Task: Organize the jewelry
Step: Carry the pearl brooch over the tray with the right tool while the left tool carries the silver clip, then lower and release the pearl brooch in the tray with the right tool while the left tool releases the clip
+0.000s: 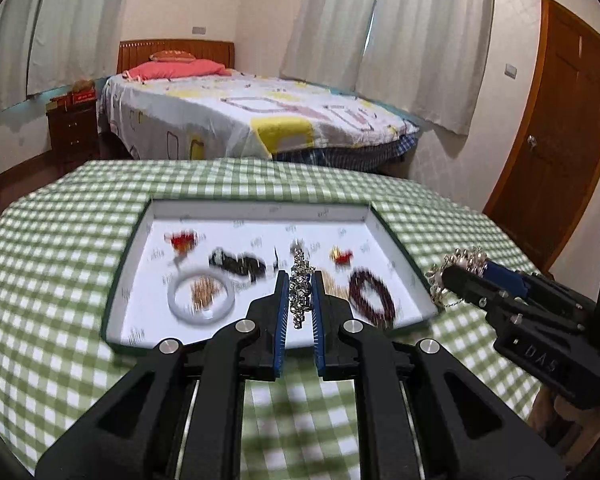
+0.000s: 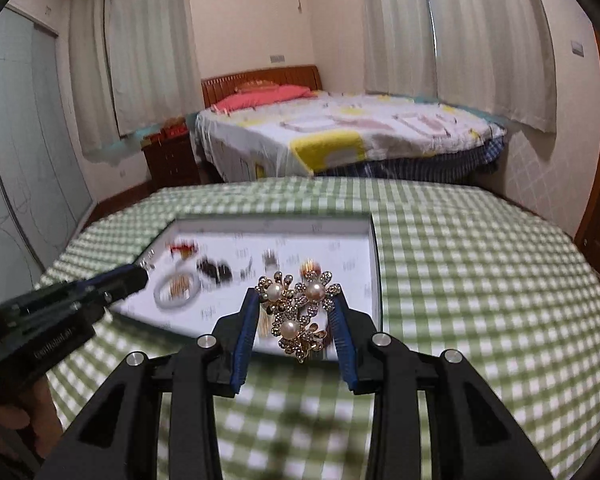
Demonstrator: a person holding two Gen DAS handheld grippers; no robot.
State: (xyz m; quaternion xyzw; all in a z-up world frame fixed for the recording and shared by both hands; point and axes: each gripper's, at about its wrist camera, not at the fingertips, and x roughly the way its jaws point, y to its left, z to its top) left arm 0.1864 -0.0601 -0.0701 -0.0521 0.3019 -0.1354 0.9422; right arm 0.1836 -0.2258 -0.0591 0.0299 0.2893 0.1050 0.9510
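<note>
The right gripper, seen from the left wrist view, carries raised letters reading "DAS" on the side of its black body. In the right wrist view, the left gripper has a line of small pale lettering along its black body, too blurred to read. The white tray bears scattered small grey printed marks, likewise illegible through motion blur.

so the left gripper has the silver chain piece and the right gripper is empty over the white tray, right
Not quite. The left gripper does hold the silver chain piece, but the right gripper is not empty: the right wrist view shows it clamped on a pearl flower brooch above the near edge of the white tray.
</note>
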